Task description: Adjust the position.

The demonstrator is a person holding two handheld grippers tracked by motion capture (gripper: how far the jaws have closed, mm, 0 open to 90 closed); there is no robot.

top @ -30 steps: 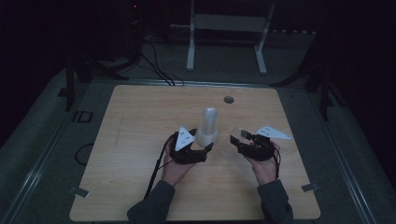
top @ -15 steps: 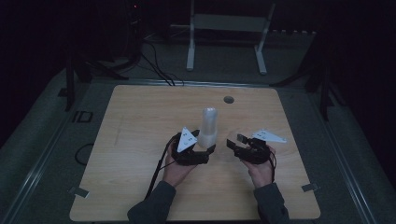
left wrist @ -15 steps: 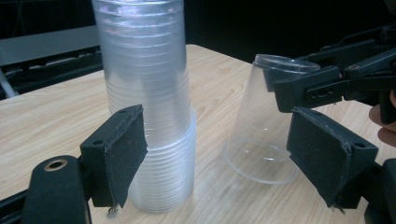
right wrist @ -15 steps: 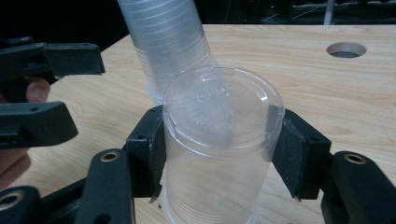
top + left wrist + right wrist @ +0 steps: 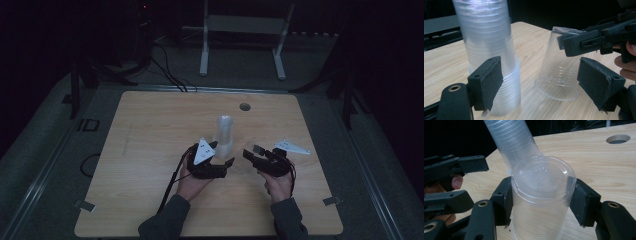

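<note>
Your right gripper (image 5: 541, 202) has its black padded fingers (image 5: 503, 200) pressed against both sides of a single clear plastic cup (image 5: 541, 195), which stands upside down with its rim on the light wooden tabletop (image 5: 599, 162). In the high view that right gripper (image 5: 250, 154) sits just to the right of the tall stack of clear plastic cups (image 5: 224, 134), near the middle of the tabletop (image 5: 150, 130).

Your left gripper (image 5: 544, 85) has its fingers (image 5: 489, 80) spread wide; nothing is pinched between them. One finger lies in front of the base of the stack (image 5: 491, 57), and the other is close to the single cup (image 5: 559, 72). The stack stands upside down too, just beside the single cup and apart from it. From the left gripper view, your right gripper (image 5: 596, 40) reaches the single cup near its upturned bottom. In the high view your left gripper (image 5: 220, 162) sits at the foot of the stack.
</note>
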